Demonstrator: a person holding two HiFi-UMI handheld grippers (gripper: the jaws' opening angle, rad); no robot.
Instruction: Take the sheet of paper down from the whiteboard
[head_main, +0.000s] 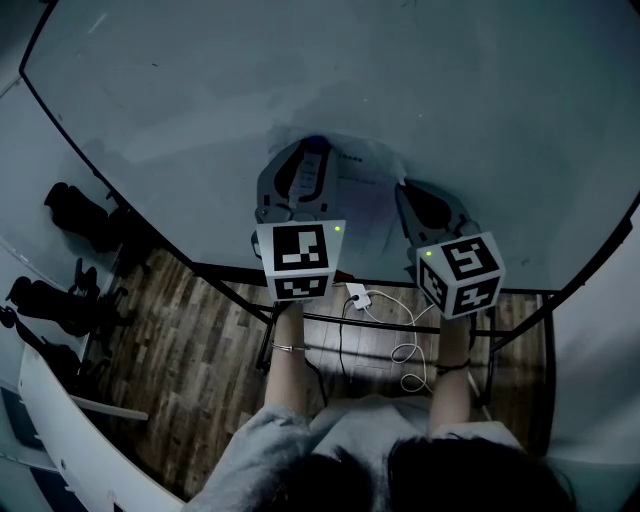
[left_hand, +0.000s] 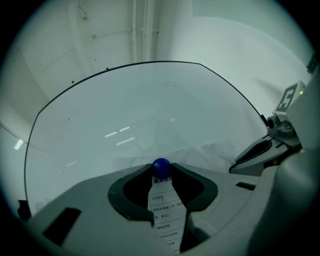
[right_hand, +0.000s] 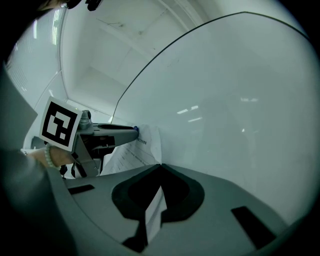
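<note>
Person stands at the whiteboard (head_main: 420, 90) with both grippers up on the sheet of paper (head_main: 362, 190). The sheet hangs low on the board, crumpled, and is pinned near its top edge by a round blue magnet (left_hand: 161, 167).

The left gripper (left_hand: 161, 173) has its jaws nearly together, tips pinched on the magnet, with printed paper showing in the gap below the ball. The right gripper (right_hand: 159, 168) has its jaws closed tip to tip, clamped on the sheet's right edge; a strip of paper runs between the pads.

Step in hand, as I judge it: pull the magnet off while the other gripper holds the sheet.

- Pull the magnet straight out from the board rather than sliding it, since a slide would probably drag and tear the paper.
- The ball is smooth and round and could squirt out of the tips, so the grip should stay centred on it.
- The right gripper should hold firm without tugging until the magnet is free, or the sheet may rip at the pin.
- Once released, the sheet will go limp, so the right gripper has to carry it away from the board.
</note>
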